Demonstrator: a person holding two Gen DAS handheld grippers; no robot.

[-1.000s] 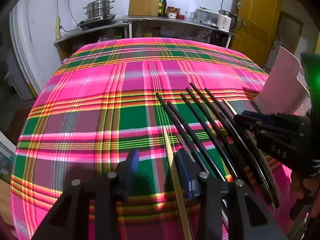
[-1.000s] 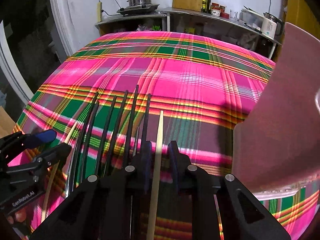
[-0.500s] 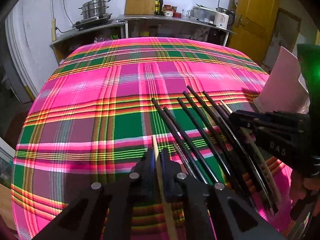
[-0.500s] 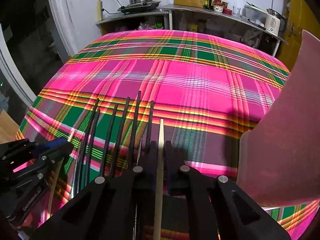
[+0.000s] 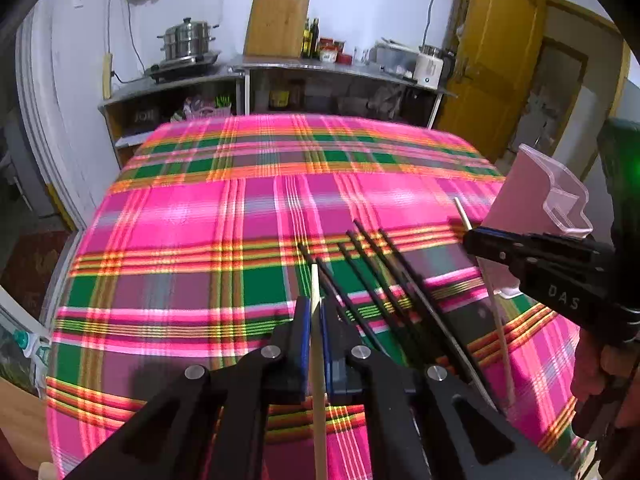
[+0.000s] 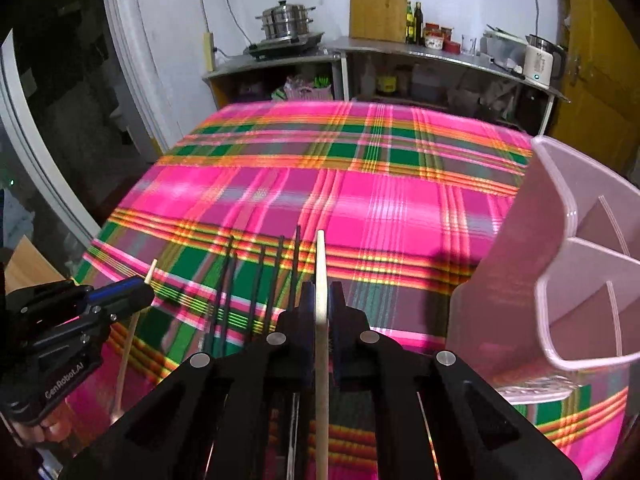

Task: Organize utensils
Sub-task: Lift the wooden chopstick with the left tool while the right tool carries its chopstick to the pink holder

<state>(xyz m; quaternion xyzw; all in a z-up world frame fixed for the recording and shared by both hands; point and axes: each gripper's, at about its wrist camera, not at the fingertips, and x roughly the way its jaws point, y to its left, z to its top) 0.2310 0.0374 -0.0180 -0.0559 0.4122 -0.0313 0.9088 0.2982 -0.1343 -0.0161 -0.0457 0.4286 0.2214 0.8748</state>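
both hand-held grippers, left [image 5: 315,312] & right [image 6: 322,300], have lifted, each clamping a wooden chopstick (plaid tablecloth [image 5: 180,216] below).

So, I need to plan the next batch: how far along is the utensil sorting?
Early. Done: nothing shows in the visible compartments of the pink holder. In hand: the left tool is shut on one wooden chopstick, the right tool on another wooden chopstick, both raised off the plaid cloth. Left: the black chopsticks lie on the cloth, waiting to go in.

Bright, saturated indoor light; fisheye-warped, dark-vignetted edges.
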